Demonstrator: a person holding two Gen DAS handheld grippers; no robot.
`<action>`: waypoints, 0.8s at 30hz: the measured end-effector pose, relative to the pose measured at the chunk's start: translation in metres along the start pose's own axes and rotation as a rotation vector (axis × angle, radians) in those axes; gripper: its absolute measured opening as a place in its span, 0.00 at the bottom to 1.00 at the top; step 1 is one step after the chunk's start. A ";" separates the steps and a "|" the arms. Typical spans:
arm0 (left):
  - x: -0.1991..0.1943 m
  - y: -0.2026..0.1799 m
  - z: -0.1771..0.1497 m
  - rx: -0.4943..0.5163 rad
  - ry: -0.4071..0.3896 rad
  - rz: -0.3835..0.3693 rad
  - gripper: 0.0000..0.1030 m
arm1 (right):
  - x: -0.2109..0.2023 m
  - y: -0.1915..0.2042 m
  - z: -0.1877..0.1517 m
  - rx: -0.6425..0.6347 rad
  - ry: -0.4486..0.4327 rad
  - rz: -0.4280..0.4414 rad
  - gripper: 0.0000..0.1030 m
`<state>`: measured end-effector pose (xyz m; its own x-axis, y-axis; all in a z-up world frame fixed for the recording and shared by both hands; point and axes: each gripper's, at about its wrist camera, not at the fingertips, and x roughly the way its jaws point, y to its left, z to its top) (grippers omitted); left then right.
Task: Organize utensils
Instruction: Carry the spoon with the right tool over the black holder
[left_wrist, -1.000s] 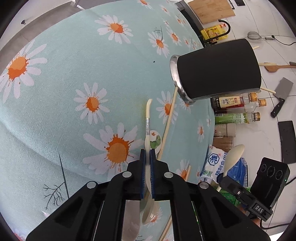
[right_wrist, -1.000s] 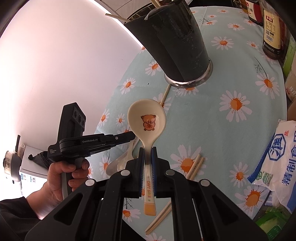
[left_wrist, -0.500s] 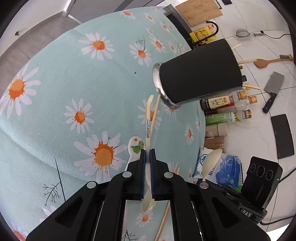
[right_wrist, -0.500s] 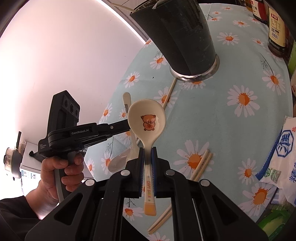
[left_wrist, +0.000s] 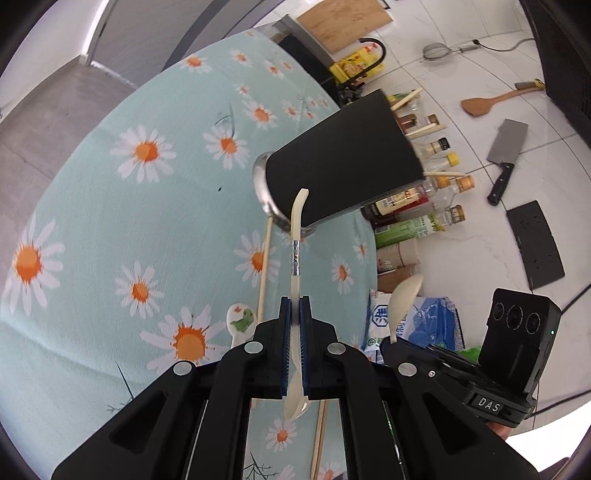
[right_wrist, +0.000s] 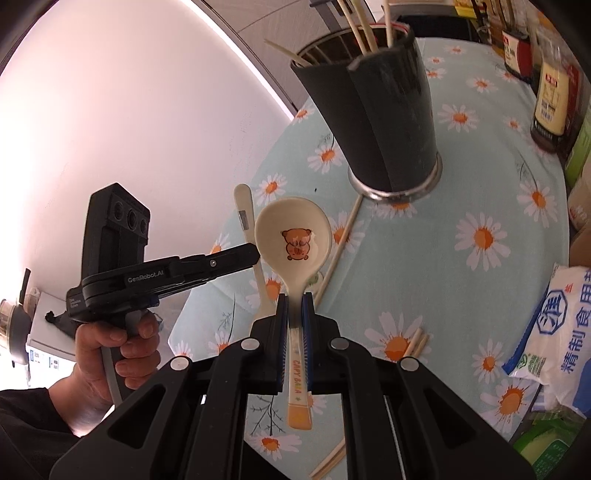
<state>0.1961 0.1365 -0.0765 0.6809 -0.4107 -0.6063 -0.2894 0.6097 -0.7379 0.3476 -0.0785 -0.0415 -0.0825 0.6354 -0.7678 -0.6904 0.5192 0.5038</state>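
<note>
1. The bench (left_wrist: 110, 221), under a pale blue daisy cloth, carries everything; both views look down on it from higher than a second ago, so both spoons have been lifted well clear of the cloth.
2. The black utensil holder (right_wrist: 380, 122) stands upright near the far edge with chopstick ends already poking out of its mouth. It sits further from both cameras than before.
3. The left tool (left_wrist: 294, 328) is clenched on a plain cream spoon (left_wrist: 295, 240), gripped near the bowl, the handle pointing forward toward the holder's base.
4. The right tool (right_wrist: 295, 321) is clenched on the neck of a bear-print soup spoon (right_wrist: 293, 236), bowl forward and face up, the orange-tipped handle trailing back between the fingers.
5. A dinosaur-print spoon (left_wrist: 242, 319) lies on the cloth just beside a long chopstick (left_wrist: 264, 266).
6. A pair of chopsticks (right_wrist: 415, 343) lies to the right of the holder, apart from the spoons.
7. My judgement: the pick-up is done, and next comes carrying each spoon over the holder's mouth; the loose items remain to be gathered.
</note>
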 end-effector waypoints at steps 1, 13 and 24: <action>-0.002 -0.003 0.003 0.017 -0.002 -0.006 0.03 | -0.001 0.002 0.002 0.001 -0.015 0.000 0.08; -0.029 -0.042 0.041 0.224 -0.038 -0.053 0.03 | -0.023 0.019 0.031 -0.008 -0.225 -0.026 0.08; -0.048 -0.091 0.085 0.411 -0.120 -0.115 0.03 | -0.064 0.038 0.059 -0.040 -0.466 -0.070 0.08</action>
<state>0.2467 0.1582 0.0445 0.7731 -0.4250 -0.4709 0.0681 0.7937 -0.6045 0.3695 -0.0656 0.0501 0.2905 0.7934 -0.5349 -0.7107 0.5533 0.4346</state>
